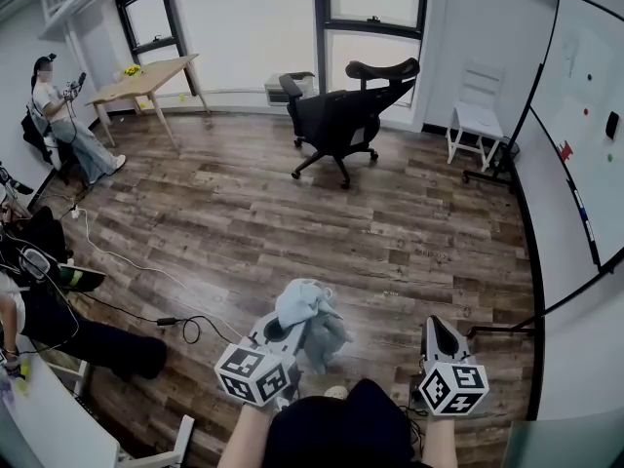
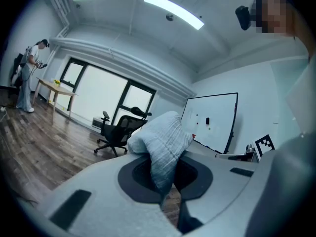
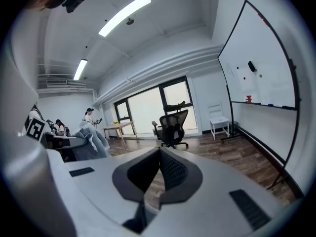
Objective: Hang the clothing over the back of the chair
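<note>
item 1, nearest. the left gripper has its jaws pinching the clothing, a pale blue-grey garment bunched into a loose lump. in the left gripper view a narrow fold runs down between the two dark pads. the bulk swells above and ahead of the tips.

item 2. the right gripper is beside it, apart from the garment. its jaws are pressed together on nothing; its own view shows the ribbed pads meeting at the tip.

item 3, handling, by judgement. the garment looks light, soft and crinkled, with no stiffness. it will likely sag and fold wherever it is unsupported. it seems unlikely to slide out of the pads, but one pinch on a bunched fold gives no control over how it spreads. the better hold for draping would be two points along one edge, with the right gripper taking a free edge below the lump. the cloth could then be opened out. no collar or hem can be made out in the bundle.

item 4, middle distance. bare wooden floor lies between the grippers and the chair.

item 5, far. the chair is a black office type with a headrest, standing near the window, well apart from the garment. nothing hangs on its back; the task is not yet done. a white chair and a whiteboard are at right. a table is at far left.
</note>
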A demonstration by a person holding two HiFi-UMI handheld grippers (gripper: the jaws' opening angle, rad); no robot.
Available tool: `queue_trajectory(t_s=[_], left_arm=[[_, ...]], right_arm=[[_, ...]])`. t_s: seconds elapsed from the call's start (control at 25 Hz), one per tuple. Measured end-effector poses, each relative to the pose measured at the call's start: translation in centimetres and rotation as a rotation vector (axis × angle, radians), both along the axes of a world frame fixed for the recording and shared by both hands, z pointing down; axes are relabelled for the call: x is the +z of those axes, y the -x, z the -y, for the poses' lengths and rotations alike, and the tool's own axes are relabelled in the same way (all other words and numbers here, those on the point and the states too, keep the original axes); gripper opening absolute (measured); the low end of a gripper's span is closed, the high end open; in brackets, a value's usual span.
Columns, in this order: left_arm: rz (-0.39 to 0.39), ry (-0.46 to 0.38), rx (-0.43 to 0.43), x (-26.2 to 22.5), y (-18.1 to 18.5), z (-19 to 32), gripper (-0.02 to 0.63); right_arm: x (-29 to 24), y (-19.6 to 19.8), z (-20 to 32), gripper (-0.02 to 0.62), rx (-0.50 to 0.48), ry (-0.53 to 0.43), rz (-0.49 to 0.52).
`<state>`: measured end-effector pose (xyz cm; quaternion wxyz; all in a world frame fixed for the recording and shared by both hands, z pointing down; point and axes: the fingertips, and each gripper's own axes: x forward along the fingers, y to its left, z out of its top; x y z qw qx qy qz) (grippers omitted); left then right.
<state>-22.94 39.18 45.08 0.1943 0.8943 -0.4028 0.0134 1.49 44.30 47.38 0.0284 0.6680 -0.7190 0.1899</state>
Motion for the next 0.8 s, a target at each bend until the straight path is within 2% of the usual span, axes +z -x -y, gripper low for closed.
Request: queue_trajectory(t_s=[0.48,0.8], left_arm=[[0.004,0.067,-0.022,2.2,0.4,0.7,0.028],[0.001,0.073,-0.054,2.6,-1.8,5.5,0.028]], right_arm=[[1.5,0.4,0.4,0.000,-0.022,0.064,-0.016],[2.4,-1.9,6.4,0.000,-0.066,0.085,-0.009]])
